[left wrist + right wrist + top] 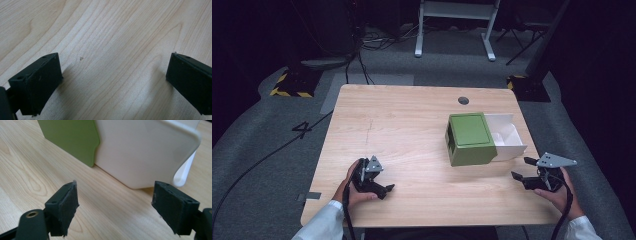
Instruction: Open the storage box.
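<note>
A green box (469, 138) stands right of the table's middle, with a white drawer (508, 137) pulled out of its right side. In the right gripper view the drawer's white wall (140, 152) and the green box (70, 137) rise just beyond the jaws. My right gripper (522, 168) hovers at the table's right front edge, a short way in front of the drawer, open with nothing between its fingers (65, 203). My left gripper (382, 187) rests near the front left of the table, open over bare wood, its fingers (41, 80) far apart.
The wooden table (402, 130) has a round cable hole (463, 100) at the back. Beyond it on the grey floor lie cables, a white frame's legs (454, 30) and yellow-black striped bases (292, 85).
</note>
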`<state>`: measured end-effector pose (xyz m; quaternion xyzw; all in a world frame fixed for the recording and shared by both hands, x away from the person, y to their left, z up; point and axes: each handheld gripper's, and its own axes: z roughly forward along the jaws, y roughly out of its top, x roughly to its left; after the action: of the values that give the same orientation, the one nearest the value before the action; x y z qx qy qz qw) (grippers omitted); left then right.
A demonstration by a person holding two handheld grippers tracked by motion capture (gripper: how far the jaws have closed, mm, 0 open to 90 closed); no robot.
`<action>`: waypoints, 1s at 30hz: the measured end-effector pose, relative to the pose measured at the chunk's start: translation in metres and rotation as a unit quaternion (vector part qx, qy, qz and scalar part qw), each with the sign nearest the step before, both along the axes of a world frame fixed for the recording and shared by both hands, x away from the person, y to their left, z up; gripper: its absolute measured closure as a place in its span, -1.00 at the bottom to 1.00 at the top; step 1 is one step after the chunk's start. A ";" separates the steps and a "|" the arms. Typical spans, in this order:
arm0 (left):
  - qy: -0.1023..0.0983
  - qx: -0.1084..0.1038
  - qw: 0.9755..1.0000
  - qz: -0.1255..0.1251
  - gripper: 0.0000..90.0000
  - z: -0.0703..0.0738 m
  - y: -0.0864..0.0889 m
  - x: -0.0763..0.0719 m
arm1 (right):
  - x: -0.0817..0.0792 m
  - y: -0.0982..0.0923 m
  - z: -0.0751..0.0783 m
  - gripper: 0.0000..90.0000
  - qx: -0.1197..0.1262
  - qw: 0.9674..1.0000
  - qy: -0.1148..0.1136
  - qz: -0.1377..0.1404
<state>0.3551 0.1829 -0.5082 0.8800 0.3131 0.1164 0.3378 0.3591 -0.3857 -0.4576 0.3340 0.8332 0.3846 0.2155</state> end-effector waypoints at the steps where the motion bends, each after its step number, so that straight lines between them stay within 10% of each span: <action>1: 0.000 0.000 1.000 0.000 -0.99 0.000 0.000 0.000 | 0.000 -0.001 -0.003 -0.53 0.000 1.000 0.002 -0.001; 30: 0.000 0.001 1.000 0.000 -0.99 0.000 0.000 0.000 | -0.004 -0.024 -0.050 -0.66 0.011 0.997 0.056 -0.050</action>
<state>0.3551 0.1830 -0.5081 0.8803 0.3127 0.1161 0.3373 0.3555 -0.4102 -0.5075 0.3983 0.8218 0.3636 0.1838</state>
